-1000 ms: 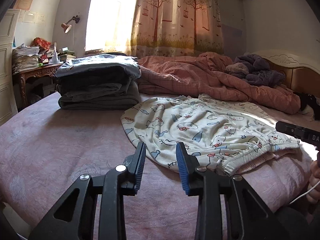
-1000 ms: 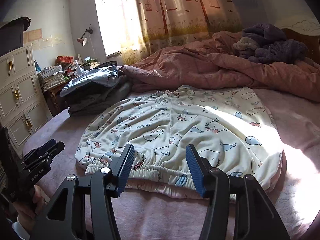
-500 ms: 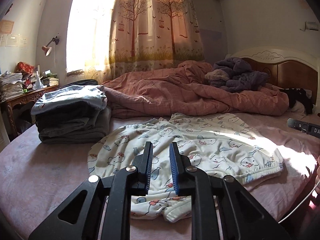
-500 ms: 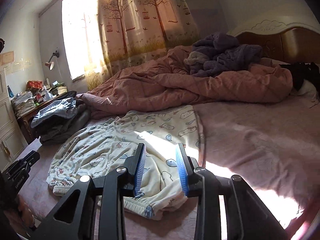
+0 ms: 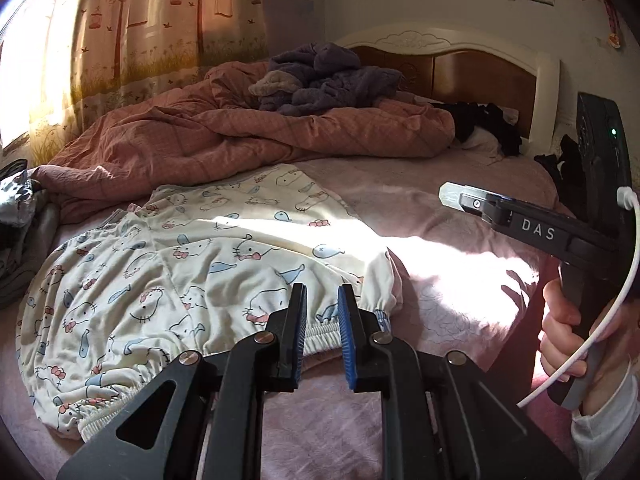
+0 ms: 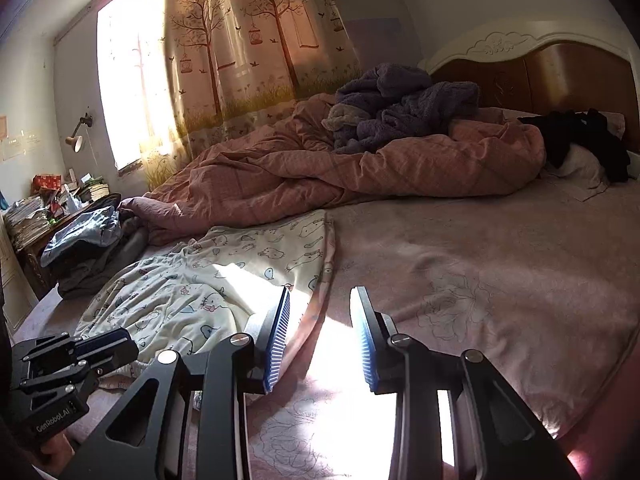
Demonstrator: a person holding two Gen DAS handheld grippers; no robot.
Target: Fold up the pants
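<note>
Cream pants with a cartoon cat and fish print lie spread on the pink bed sheet, elastic waistband toward me. My left gripper is open by a narrow gap, its tips over the waistband near its right end, holding nothing. My right gripper is open and empty, over the sheet just right of the pants. The right gripper also shows at the right of the left wrist view, held in a hand. The left gripper shows at the lower left of the right wrist view.
A rumpled pink quilt with purple clothes lies behind the pants. A wooden headboard and black clothes are at the back right. A stack of folded clothes sits at the left. A cluttered desk stands beyond.
Both grippers have swung to the right along the waistband. The left jaws have opened slightly and the right jaws have widened. The pants lie as before.
</note>
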